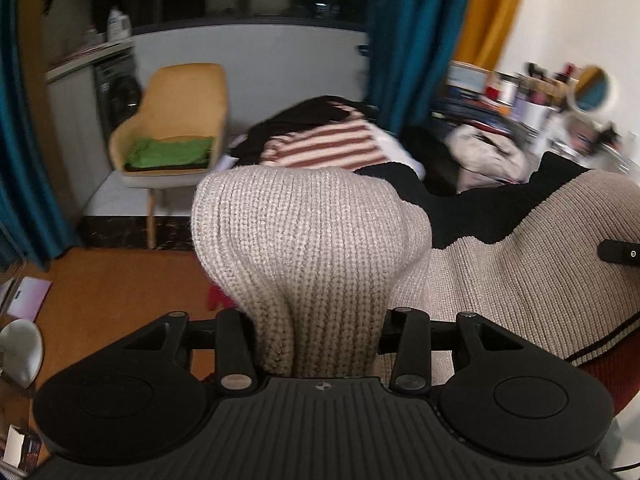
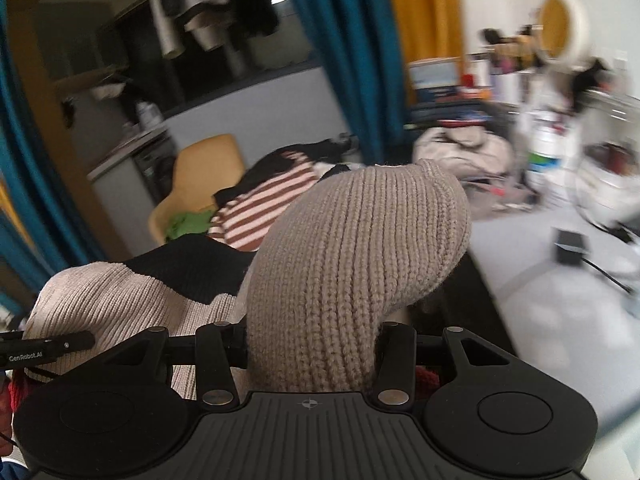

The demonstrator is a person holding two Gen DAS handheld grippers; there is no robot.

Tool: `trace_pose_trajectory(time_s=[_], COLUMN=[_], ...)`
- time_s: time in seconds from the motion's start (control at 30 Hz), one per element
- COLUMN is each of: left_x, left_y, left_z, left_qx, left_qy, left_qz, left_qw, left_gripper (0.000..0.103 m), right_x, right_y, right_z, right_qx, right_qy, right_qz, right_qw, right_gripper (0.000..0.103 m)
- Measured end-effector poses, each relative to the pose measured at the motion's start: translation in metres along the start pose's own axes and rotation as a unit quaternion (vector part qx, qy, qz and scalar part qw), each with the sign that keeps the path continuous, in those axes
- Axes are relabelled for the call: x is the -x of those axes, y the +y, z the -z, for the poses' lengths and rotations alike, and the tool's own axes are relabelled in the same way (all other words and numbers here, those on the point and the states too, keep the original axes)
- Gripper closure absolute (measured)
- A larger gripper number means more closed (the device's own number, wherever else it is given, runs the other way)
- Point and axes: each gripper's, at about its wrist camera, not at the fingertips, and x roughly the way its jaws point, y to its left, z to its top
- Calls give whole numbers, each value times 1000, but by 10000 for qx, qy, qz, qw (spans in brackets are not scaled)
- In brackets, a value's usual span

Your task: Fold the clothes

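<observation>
The left gripper is closed on a bunched fold of the beige knit sweater, which bulges up between its jaws. The right gripper clamps another bunch of the same sweater. The sweater hangs stretched between the two, its black band showing across the middle. Behind lie a striped top on a pile of clothes and a yellow chair holding a green garment.

Both wrist views face the striped garment pile closely.
</observation>
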Motion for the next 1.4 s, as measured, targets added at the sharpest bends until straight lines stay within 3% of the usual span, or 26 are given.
trace_pose_trajectory(time_s=[0.43,0.73,0.97,1.2,1.4], left_x=[-93,-143,-179,-204,-220], left_y=[66,139,245,364,439], left_z=[-103,-147,-178,-218,-232], left_qx=[516,728,374,-216,-86], left_qy=[-115,-178,-166,24,145], left_qz=[-706,-663,-278,-46,-93], left_qw=[9961,9950,9988,9998,9998], left_gripper=[61,61,61,61,61], right_x=[-195,-284,-334,-378,-425], right_y=[14,61,141,255,334], right_z=[-141,-197,-205,-190,-185], right_qx=[544,777,822,243,36], right_qy=[142,204,44,173,366], right_qz=[-918,-1108,-842,-402,-366], right_qw=[9942,9906,9930,9987,9987], right_gripper=[62,62,62,62,63])
